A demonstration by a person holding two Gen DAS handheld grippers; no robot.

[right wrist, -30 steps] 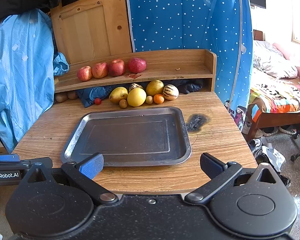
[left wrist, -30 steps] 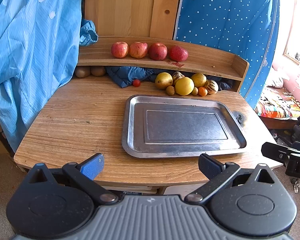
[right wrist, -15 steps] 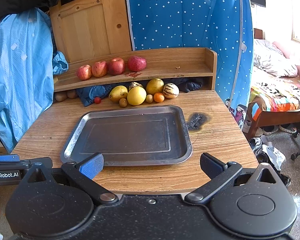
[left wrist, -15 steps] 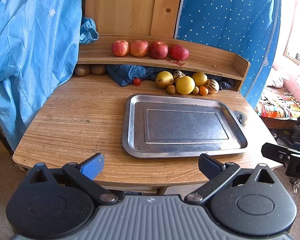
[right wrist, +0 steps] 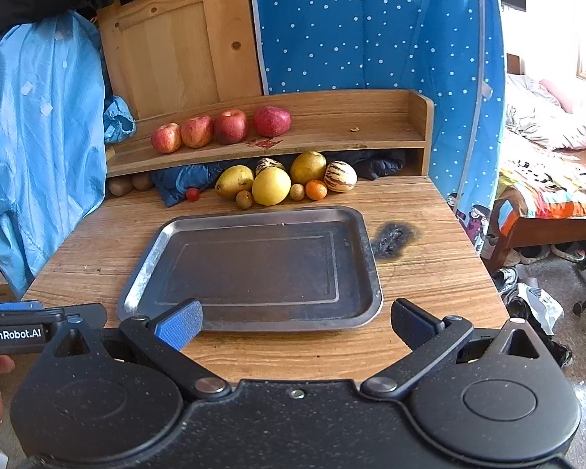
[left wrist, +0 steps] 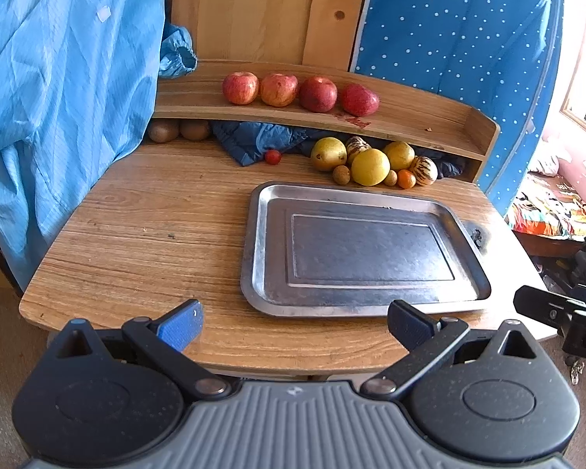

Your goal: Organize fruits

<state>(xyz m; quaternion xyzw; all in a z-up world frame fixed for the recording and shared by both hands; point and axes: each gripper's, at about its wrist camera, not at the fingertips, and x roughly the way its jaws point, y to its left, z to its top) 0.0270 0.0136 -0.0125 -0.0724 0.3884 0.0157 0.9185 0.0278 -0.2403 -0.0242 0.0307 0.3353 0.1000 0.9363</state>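
An empty metal tray (left wrist: 261, 234) (right wrist: 367, 269) lies on the wooden table. Behind it sits a cluster of fruit: a yellow round fruit (left wrist: 370, 167) (right wrist: 271, 186), a pear-like fruit (left wrist: 327, 148) (right wrist: 234, 182), striped melons (left wrist: 423, 170) (right wrist: 340, 176), a small orange (left wrist: 406, 179) (right wrist: 316, 190) and a cherry tomato (left wrist: 272, 156) (right wrist: 192, 194). Several red apples (left wrist: 279, 89) (right wrist: 230, 126) line the shelf above. My left gripper (left wrist: 295, 324) is open at the table's near edge, holding nothing. My right gripper (right wrist: 296, 322) is open over the tray's near rim, holding nothing.
A raised wooden shelf (left wrist: 429, 125) (right wrist: 351, 133) backs the table. Blue cloth (left wrist: 58, 97) hangs at the left and dark blue fabric (left wrist: 254, 138) lies under the shelf beside two brown fruits (left wrist: 177, 129). A burn mark (right wrist: 392, 236) is right of the tray. A bed (right wrist: 547, 191) stands right.
Both grippers have moved slightly forward toward the table, so the tray and fruit look a little nearer. Both stay open. Nothing on the table has moved.
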